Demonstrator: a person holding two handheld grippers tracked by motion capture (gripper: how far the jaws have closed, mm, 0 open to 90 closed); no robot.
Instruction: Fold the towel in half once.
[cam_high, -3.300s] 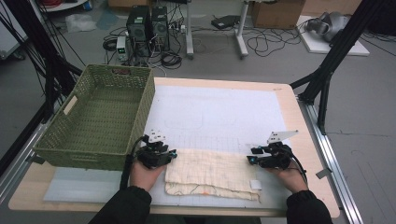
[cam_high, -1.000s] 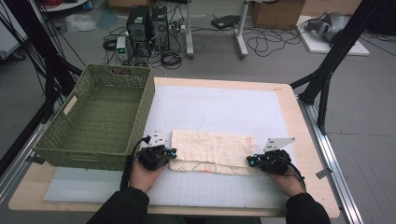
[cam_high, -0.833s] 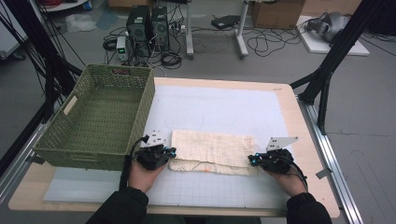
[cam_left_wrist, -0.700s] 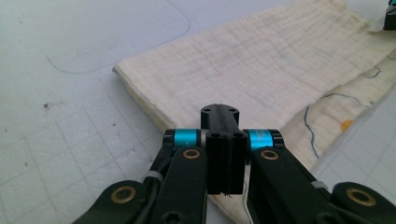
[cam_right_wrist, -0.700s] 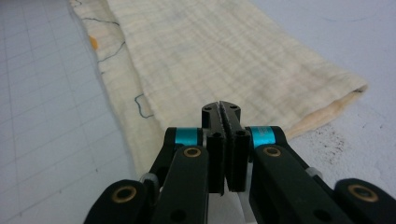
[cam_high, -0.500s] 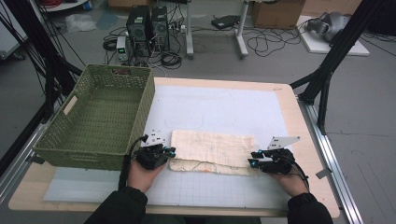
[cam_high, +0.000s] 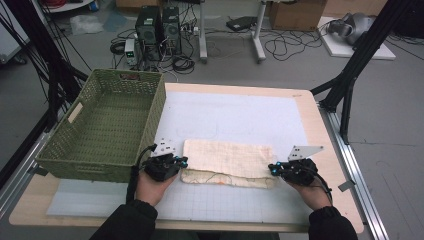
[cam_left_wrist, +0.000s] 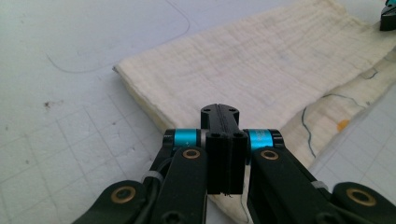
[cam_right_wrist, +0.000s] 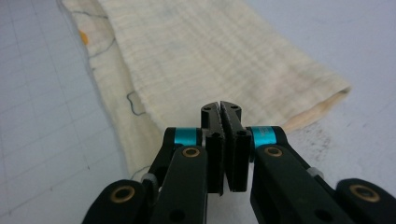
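A cream cloth (cam_high: 227, 160) lies folded in a long strip on the white gridded mat (cam_high: 240, 115), and a thinner layer with stitched thread sticks out along its near edge. My left gripper (cam_high: 181, 161) rests at the strip's left end. Its jaws are shut over the flat cloth (cam_left_wrist: 280, 70), and no fabric is bunched between them (cam_left_wrist: 219, 109). At the right end sits my right gripper (cam_high: 272, 169), also shut (cam_right_wrist: 220, 106). It hovers just above the cloth (cam_right_wrist: 210, 56) near the folded corner. A hand holds each gripper.
A green woven basket (cam_high: 150, 115) stands at the left of the table, close behind my left gripper. Black frame legs (cam_high: 350, 75) rise past the right edge. Computers and cables lie on the floor beyond.
The cloth, lying wider near the front edge 3.3 s ago, is now folded into a narrower strip farther in. Over the last second both grippers have barely moved.
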